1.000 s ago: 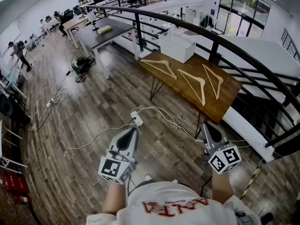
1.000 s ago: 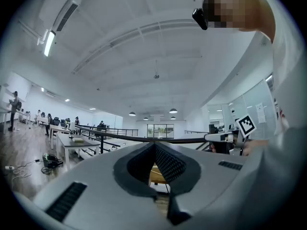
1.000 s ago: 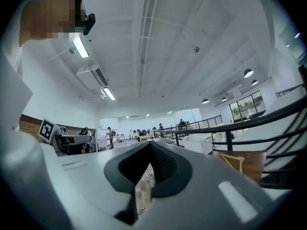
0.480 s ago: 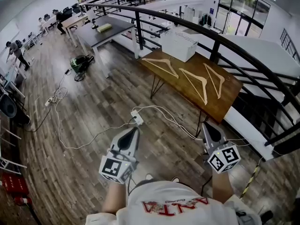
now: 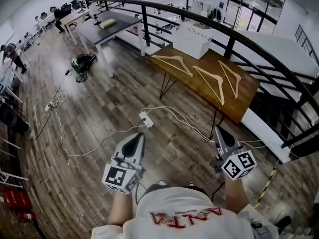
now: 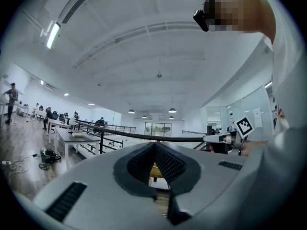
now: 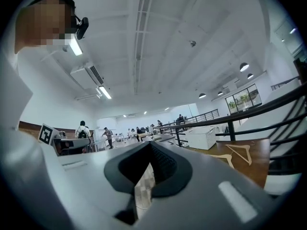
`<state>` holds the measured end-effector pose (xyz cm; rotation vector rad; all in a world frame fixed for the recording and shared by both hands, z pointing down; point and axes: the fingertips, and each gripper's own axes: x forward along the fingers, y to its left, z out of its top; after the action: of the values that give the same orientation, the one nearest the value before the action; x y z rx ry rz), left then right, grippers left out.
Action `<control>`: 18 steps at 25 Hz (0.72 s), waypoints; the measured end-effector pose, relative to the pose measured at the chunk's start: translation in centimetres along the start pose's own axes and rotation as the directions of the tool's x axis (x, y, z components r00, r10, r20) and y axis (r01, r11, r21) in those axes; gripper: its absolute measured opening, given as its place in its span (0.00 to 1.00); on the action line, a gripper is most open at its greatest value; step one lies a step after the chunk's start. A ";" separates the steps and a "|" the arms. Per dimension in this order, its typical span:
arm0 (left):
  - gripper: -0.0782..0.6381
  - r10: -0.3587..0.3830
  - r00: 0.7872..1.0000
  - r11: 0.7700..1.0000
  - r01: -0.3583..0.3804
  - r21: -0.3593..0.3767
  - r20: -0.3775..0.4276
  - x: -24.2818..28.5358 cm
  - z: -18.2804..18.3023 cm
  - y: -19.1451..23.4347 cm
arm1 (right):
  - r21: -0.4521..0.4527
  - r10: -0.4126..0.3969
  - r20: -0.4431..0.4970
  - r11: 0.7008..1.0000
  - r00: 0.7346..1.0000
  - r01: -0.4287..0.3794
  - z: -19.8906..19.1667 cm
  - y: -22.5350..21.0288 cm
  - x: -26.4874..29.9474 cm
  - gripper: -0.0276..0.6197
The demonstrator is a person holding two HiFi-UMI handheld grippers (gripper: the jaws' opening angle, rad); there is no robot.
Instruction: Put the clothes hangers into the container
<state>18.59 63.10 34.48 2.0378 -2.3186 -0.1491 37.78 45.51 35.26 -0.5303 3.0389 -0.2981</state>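
Observation:
Three wooden clothes hangers lie on a brown table (image 5: 239, 101): the left hanger (image 5: 172, 63), the middle hanger (image 5: 211, 84) and the right hanger (image 5: 231, 76). A white slatted container (image 5: 192, 40) stands at the table's far end. My left gripper (image 5: 141, 134) hangs over the floor well short of the table, shut and empty. My right gripper (image 5: 217, 128) is near the table's front corner, also shut with nothing in it. The right gripper view shows two hangers (image 7: 240, 151) and the container (image 7: 201, 138) ahead to the right.
A white power strip (image 5: 145, 119) and its cables lie on the wood floor between me and the table. A black railing (image 5: 239, 43) runs behind the table. A dark table (image 5: 107, 31) stands further back, and people sit at desks at the far left.
The head view has shifted slightly, so the table and hangers sit a little nearer and lower. Both grippers keep the same pose and stay shut.

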 end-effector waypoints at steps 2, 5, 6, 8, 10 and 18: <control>0.12 -0.013 1.000 1.000 0.013 -0.004 -0.008 -0.4 -0.5 0.9 | 0.009 -0.011 0.005 1.000 1.000 0.011 -0.3 0.6 0.2 0.04; 0.12 -0.016 1.000 0.999 0.016 -0.039 -0.020 -0.9 -1.2 2.6 | 0.019 -0.024 -0.014 1.000 1.000 0.024 -1.2 1.6 0.9 0.04; 0.12 -0.019 1.000 0.999 0.018 -0.046 -0.023 -1.1 -1.5 3.0 | 0.021 -0.026 -0.028 0.999 0.999 0.027 -1.7 1.8 1.2 0.04; 0.12 -0.019 0.999 0.998 0.018 -0.056 -0.027 -1.1 -2.1 4.1 | 0.029 -0.031 -0.053 0.999 0.998 0.033 -2.6 2.1 1.8 0.04; 0.12 -0.013 0.999 0.997 0.011 -0.074 -0.031 -0.8 -2.3 5.1 | 0.022 -0.029 -0.068 0.999 0.997 0.030 -2.9 2.3 2.5 0.04; 0.12 -0.015 0.999 0.997 0.012 -0.072 -0.043 3.3 -2.5 7.5 | 0.049 0.000 -0.075 0.999 0.997 0.004 -3.3 -0.2 7.6 0.04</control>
<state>10.99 60.69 37.71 2.0028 -2.2416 -0.1836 30.45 43.33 38.51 -0.5311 3.0938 -0.4001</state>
